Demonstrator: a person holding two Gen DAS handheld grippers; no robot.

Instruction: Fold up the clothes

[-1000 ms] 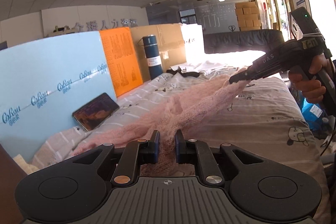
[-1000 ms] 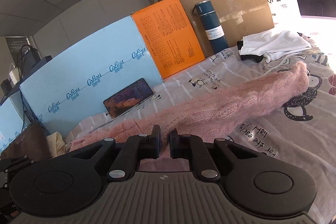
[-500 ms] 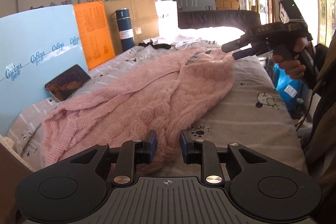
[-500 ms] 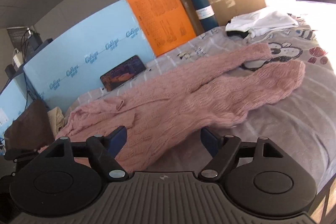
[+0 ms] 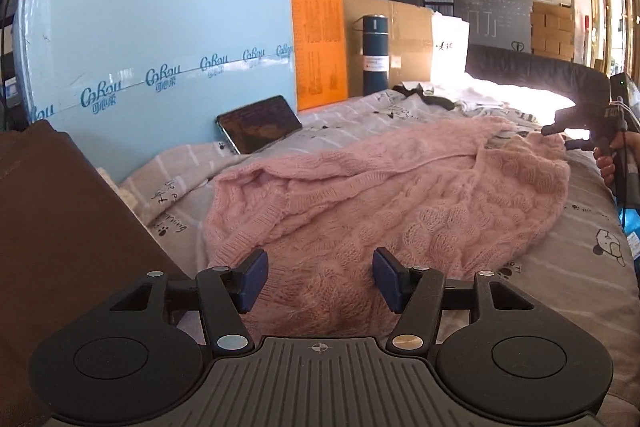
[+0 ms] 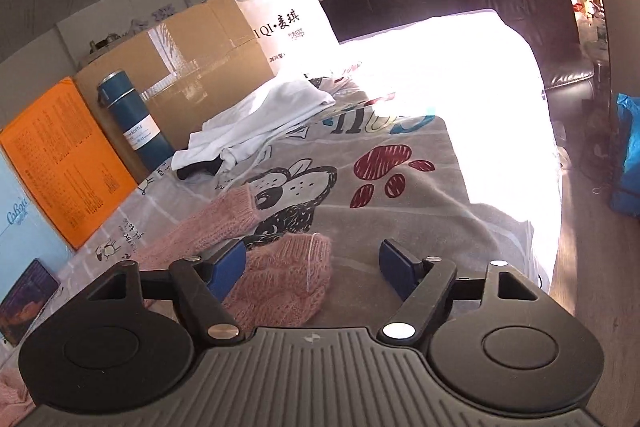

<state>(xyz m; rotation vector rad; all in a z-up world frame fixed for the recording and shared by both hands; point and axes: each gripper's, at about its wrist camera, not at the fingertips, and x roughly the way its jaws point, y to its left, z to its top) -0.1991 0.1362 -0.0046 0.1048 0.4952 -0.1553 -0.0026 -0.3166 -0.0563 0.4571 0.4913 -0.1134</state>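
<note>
A pink knitted sweater (image 5: 400, 203) lies spread and rumpled across the grey printed bedsheet (image 5: 560, 267). My left gripper (image 5: 320, 281) is open and empty, just above the sweater's near edge. My right gripper (image 6: 312, 269) is open and empty over the sweater's far corner (image 6: 288, 279); one sleeve (image 6: 224, 215) stretches to its left. The right gripper also shows at the right edge of the left wrist view (image 5: 560, 137), beside the sweater's far end.
A blue foam board (image 5: 152, 67), an orange board (image 5: 318, 47), cardboard (image 5: 404, 39) and a dark blue bottle (image 5: 375, 55) line the bed's far side. A phone (image 5: 258, 123) leans on the blue board. White clothes (image 6: 256, 123) lie further up the bed. A brown object (image 5: 60, 227) is at left.
Both grippers opened and let go of the sweater, which dropped from being held stretched in the air to lying on the bed. The right gripper swung towards the sweater's far end.
</note>
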